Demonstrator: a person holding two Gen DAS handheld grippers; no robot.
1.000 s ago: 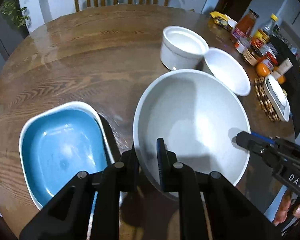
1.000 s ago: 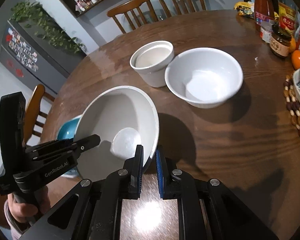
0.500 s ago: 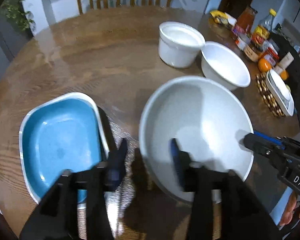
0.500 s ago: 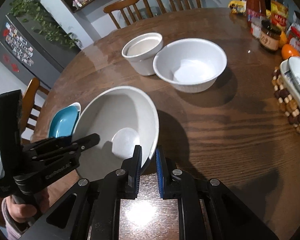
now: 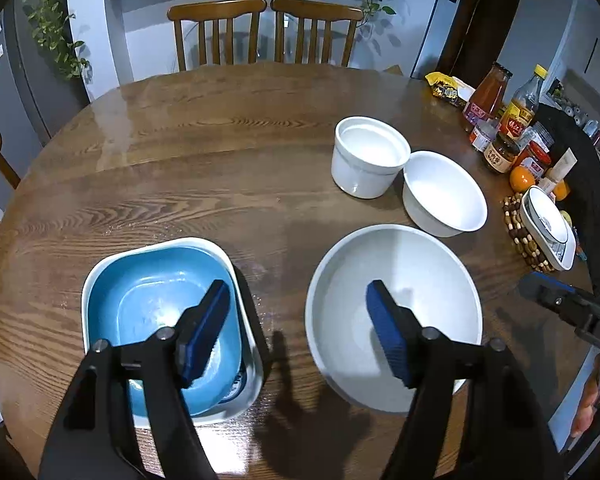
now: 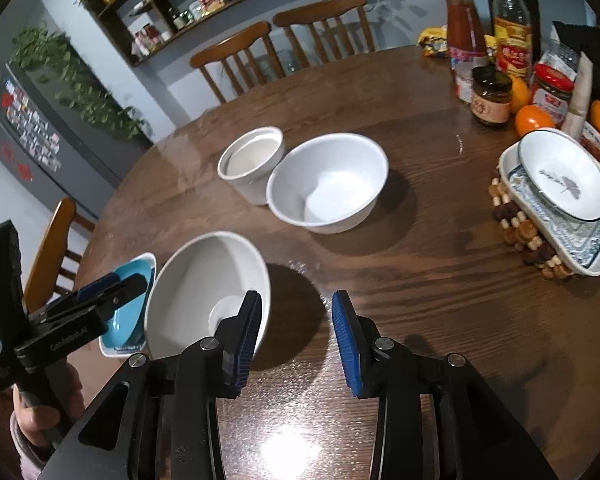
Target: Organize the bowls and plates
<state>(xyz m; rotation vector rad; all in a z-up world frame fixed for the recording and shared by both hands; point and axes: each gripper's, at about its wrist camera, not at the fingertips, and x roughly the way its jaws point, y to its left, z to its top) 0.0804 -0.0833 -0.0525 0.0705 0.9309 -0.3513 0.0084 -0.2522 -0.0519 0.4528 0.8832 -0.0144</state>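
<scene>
Wooden tabletop (image 5: 204, 148) bearing a large white bowl (image 5: 394, 312) beside a blue dish (image 5: 160, 320). Left claw (image 5: 296, 332) opening wide above the gap between them, gripping nothing. Right claw (image 6: 296, 330) opening too, empty, one pad just beside the bowl's rim. Only from the right wrist: small plate (image 6: 562, 176) stacked in a patterned dish (image 6: 580, 240) on a beaded trivet (image 6: 520, 232).

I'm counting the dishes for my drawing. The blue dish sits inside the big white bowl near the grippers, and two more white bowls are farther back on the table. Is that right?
Not quite. The blue dish is not inside the big white bowl; it sits beside it on the table, nested in a white square dish. The left wrist view shows this. Two more white bowls do stand farther back.
</scene>
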